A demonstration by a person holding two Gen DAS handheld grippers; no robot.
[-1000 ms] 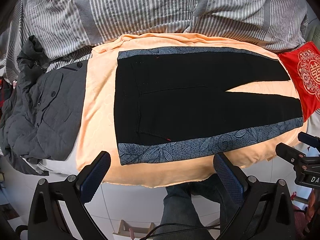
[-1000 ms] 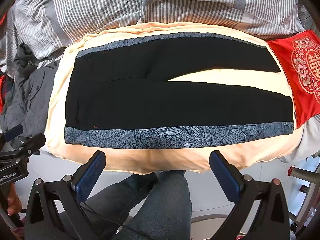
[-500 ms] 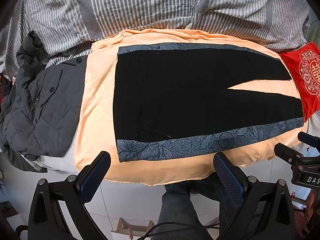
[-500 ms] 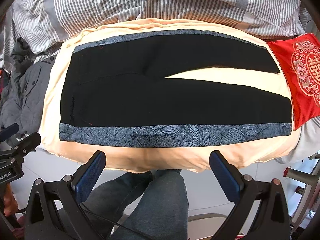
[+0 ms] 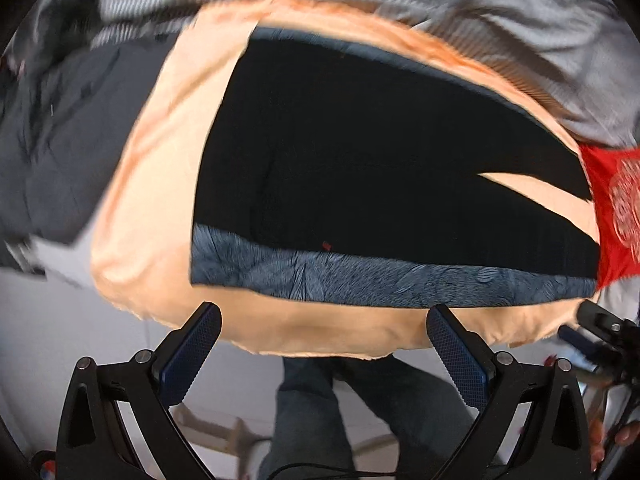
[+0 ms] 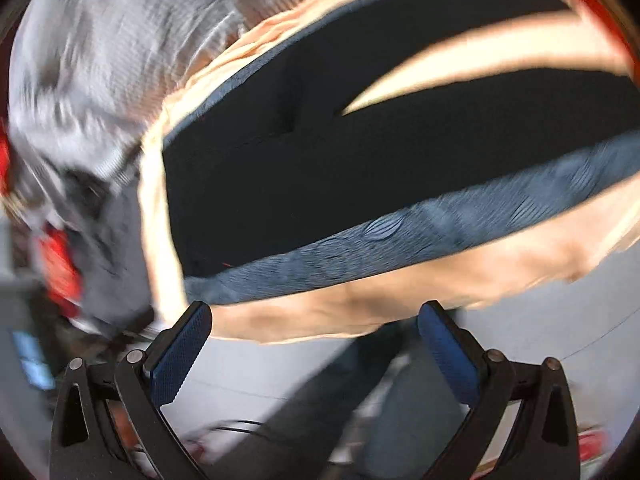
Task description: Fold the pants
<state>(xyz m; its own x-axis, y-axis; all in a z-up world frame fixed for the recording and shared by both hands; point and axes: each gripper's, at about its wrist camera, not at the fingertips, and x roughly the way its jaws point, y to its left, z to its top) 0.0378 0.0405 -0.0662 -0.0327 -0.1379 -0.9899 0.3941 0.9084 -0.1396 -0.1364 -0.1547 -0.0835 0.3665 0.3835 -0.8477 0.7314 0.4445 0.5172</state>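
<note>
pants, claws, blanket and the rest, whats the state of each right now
pants: laid flat, unfolded, legs apart
left claw: open, empty, short of the pants
right claw: open, empty, short of the pants
peach blanket: spread under the pants
grey jacket: lying left of the blanket
red cushion: at the pant-leg ends
striped bedding: rumpled behind the blanket

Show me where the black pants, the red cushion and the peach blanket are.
black pants (image 5: 360, 152), left wrist view, seat area.
red cushion (image 5: 612, 216), left wrist view, its red face.
peach blanket (image 5: 152, 200), left wrist view, bare part beside the waistband.
</note>
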